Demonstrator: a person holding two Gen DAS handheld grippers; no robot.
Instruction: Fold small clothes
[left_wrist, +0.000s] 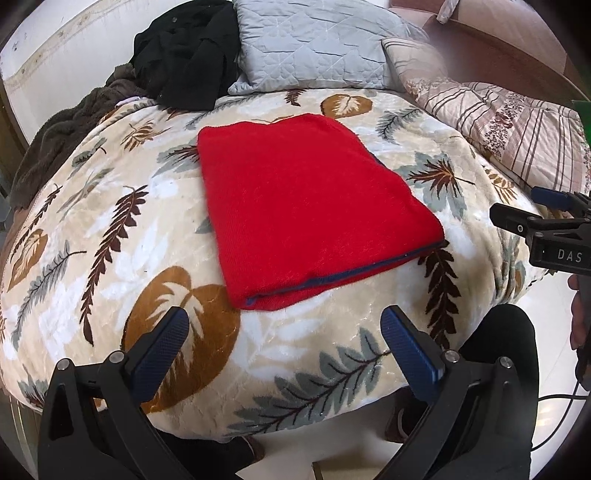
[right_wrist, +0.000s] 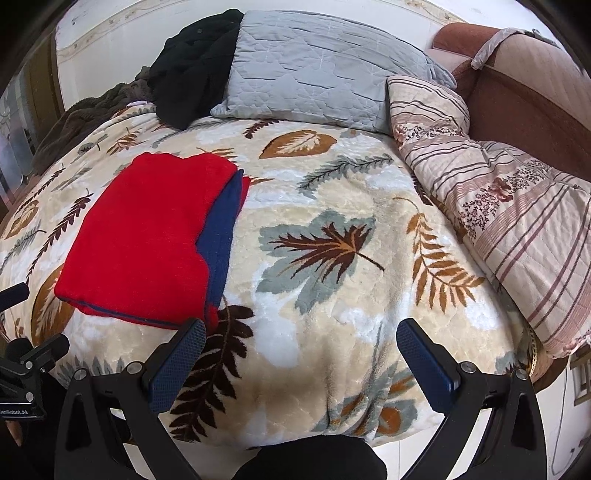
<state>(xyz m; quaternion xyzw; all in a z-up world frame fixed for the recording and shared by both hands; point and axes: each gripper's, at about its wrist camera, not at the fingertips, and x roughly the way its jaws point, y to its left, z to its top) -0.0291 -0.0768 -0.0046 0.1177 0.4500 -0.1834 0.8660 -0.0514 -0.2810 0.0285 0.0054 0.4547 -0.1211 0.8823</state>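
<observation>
A red garment (left_wrist: 306, 206) with a dark blue layer inside lies folded into a flat rectangle on the leaf-patterned blanket (left_wrist: 110, 221). In the right wrist view the same red garment (right_wrist: 147, 236) sits at the left, with a blue strip showing along its right edge. My left gripper (left_wrist: 284, 325) hovers open just in front of the garment's near edge, nothing between its fingers. My right gripper (right_wrist: 301, 338) is open too, over bare blanket (right_wrist: 332, 258) to the right of the garment's near corner. It also shows in the left wrist view as the right gripper (left_wrist: 524, 206) at the right edge.
A grey quilted pillow (left_wrist: 314, 44), a black garment heap (left_wrist: 188, 55) and a brown fuzzy throw (left_wrist: 66, 129) lie at the far side. A striped floral quilt (right_wrist: 517, 229) covers the right side, with a brown headboard (right_wrist: 517, 103) behind. The person's dark-clad legs (right_wrist: 314, 458) stand at the bed's near edge.
</observation>
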